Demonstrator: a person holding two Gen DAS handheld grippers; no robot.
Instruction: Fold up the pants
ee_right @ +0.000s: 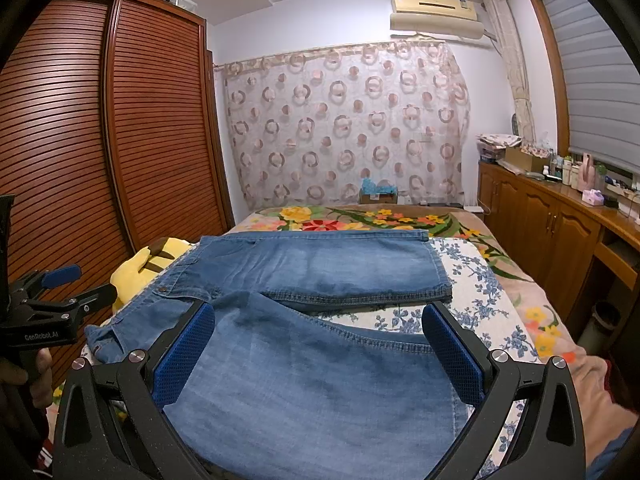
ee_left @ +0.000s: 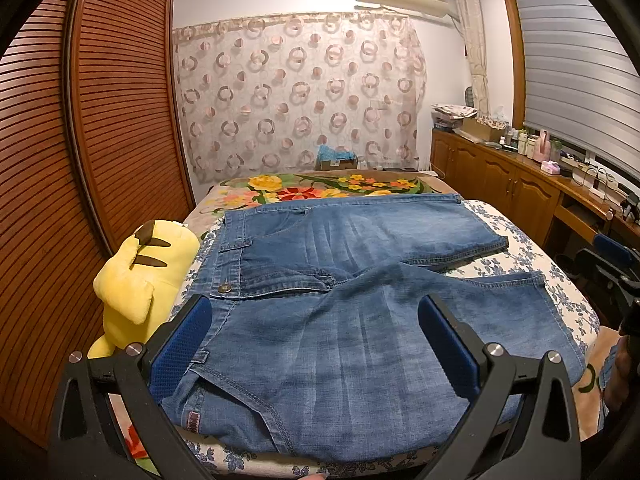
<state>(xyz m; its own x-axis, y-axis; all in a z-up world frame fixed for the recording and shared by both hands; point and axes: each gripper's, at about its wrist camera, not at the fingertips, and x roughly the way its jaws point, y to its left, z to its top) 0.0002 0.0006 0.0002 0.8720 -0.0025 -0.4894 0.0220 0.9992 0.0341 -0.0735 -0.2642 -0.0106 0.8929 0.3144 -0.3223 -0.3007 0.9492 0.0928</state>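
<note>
Left wrist view: the pants [ee_left: 340, 312] lie flat on the bed [ee_left: 520, 240], beside the yellow plush toy [ee_left: 140, 276]; the left gripper [ee_left: 316, 344] gapes empty above their waistband. Right wrist view: the right gripper [ee_right: 320, 356] spreads wide over one leg. Soft, limp denim likely drapes; pinch waistband and hem.

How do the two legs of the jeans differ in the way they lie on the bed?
The far leg lies straight across the bed; the near leg slants away from it, leaving a gap. The far leg lies beyond both claws; the near leg lies under the open right claw. Both are blue denim, flat and unfolded.
</note>
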